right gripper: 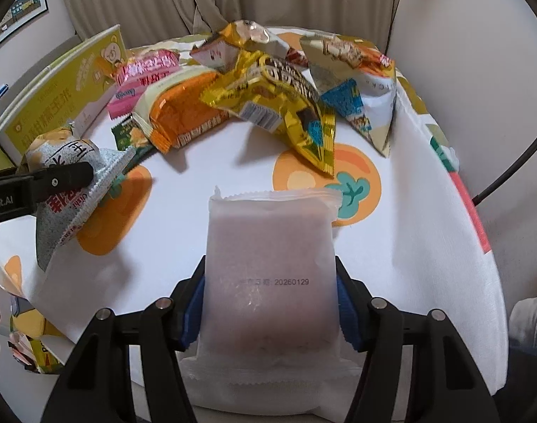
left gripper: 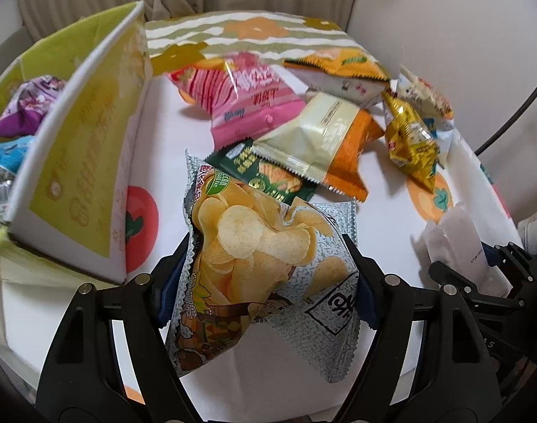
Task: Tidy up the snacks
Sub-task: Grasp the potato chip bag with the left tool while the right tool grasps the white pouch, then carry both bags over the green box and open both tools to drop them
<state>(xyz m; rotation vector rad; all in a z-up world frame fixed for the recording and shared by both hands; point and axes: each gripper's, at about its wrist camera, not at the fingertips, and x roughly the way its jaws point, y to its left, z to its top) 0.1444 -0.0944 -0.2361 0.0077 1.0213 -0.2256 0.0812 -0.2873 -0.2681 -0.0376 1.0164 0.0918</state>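
My left gripper [left gripper: 265,268] is shut on a grey bag of potato chips [left gripper: 261,246], held tilted above the tablecloth beside a yellow-green cardboard box [left gripper: 74,162]. The same chip bag [right gripper: 67,162] shows at the left of the right wrist view. My right gripper [right gripper: 268,282] is shut on a frosted white packet [right gripper: 268,239] with a printed date; its blue pads press both sides of the packet. That white packet [left gripper: 455,243] also appears at the right of the left wrist view. A purple bag [left gripper: 25,105] lies inside the box.
Loose snacks are piled at the table's far side: a pink bag [left gripper: 247,105], an orange and cream bag [left gripper: 325,144], a green packet [left gripper: 268,176], a gold bag [right gripper: 286,105]. The fruit-print tablecloth [right gripper: 392,246] drops off at the right edge. Curtains hang behind.
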